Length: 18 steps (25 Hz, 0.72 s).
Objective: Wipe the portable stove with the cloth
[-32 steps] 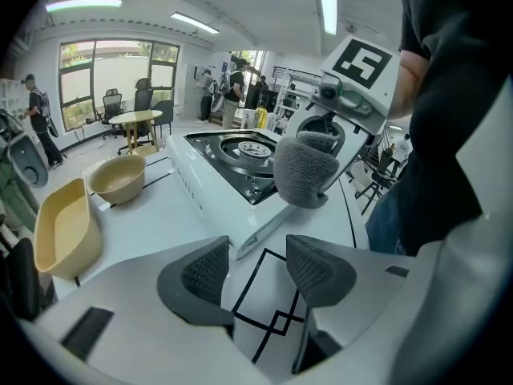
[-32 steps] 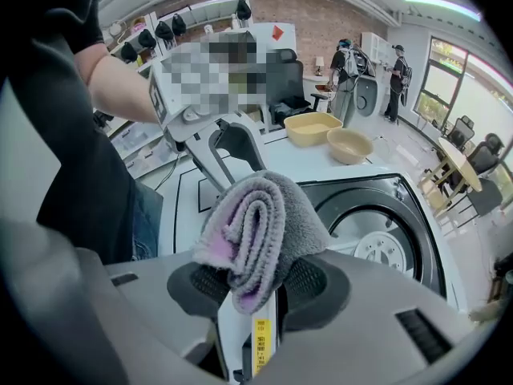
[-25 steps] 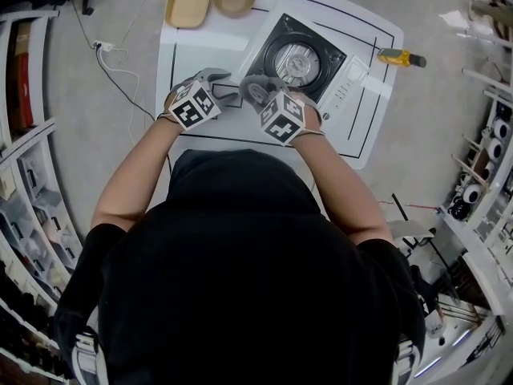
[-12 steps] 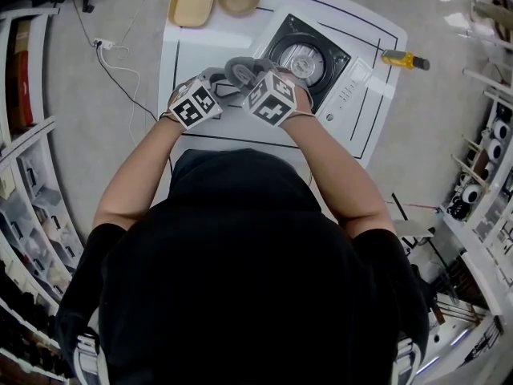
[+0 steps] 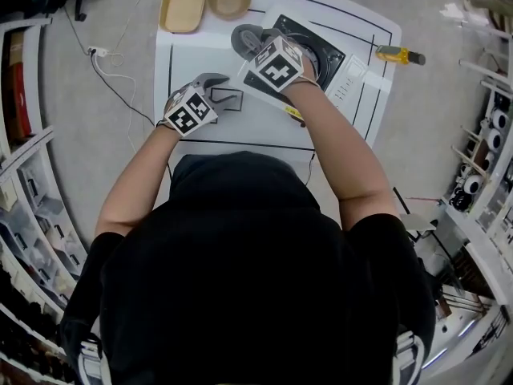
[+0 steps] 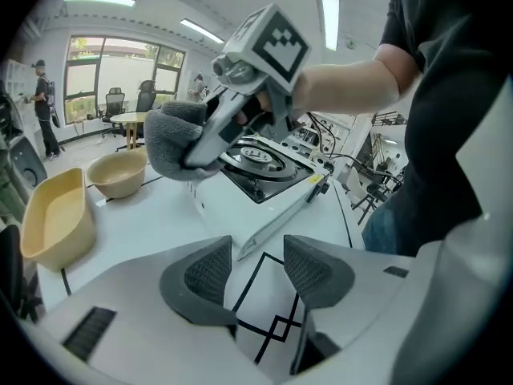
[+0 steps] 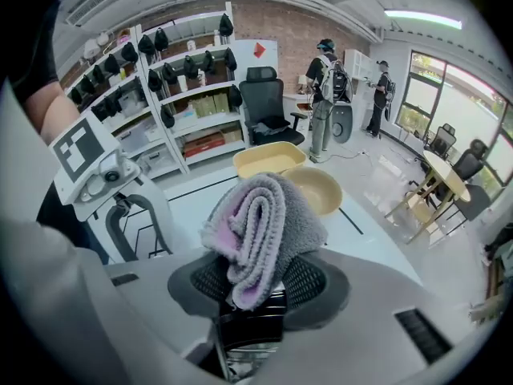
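Right gripper [image 7: 258, 283] is clamped on the folded cloth [image 7: 260, 223], which pokes out past the tips at the stove's [image 5: 325, 54] left edge. It's soft, light and floppy, so I'd pinch the thick fold. Left gripper [image 6: 258, 275] hangs released over the surface [image 5: 200, 62]. Its jaws just eased inward, with nothing between them.

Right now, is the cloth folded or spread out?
Folded. The right gripper view shows the grey-and-pink fleece cloth doubled into thick rolled layers and pinched between the pads of the right tool.
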{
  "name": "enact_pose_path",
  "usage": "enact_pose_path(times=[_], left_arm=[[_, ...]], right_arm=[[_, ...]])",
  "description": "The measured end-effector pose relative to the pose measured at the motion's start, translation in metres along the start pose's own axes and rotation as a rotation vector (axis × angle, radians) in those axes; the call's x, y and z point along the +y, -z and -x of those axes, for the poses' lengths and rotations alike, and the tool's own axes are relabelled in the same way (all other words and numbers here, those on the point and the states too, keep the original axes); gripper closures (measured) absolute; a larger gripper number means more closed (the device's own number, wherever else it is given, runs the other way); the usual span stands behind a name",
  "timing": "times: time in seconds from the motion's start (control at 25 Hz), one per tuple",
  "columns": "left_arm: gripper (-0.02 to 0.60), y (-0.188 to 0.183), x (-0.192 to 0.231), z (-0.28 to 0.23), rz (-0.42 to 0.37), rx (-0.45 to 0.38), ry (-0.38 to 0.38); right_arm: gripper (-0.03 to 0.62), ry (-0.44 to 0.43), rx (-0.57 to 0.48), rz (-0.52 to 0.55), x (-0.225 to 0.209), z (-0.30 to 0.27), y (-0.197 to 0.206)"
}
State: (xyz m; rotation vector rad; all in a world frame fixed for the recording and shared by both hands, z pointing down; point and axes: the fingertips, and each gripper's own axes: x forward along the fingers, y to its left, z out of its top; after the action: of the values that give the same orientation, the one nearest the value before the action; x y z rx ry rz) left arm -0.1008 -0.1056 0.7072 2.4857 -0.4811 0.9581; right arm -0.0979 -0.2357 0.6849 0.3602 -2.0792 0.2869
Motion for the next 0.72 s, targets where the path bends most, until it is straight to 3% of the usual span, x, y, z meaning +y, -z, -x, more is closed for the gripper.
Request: enact_pose_path(times=[0.4,0.72], left_arm=[[0.368,0.001,0.001,-0.003,-0.009,0.004,0.004],[0.368,0.001,0.004,-0.005,-0.004,0.012,0.000]], right_arm=[[0.421,0.117,-0.024,-0.063,-0.079,-0.008,-0.015],[0.421,0.186,-0.064,-0.190,-0.131,-0.011,-0.019]])
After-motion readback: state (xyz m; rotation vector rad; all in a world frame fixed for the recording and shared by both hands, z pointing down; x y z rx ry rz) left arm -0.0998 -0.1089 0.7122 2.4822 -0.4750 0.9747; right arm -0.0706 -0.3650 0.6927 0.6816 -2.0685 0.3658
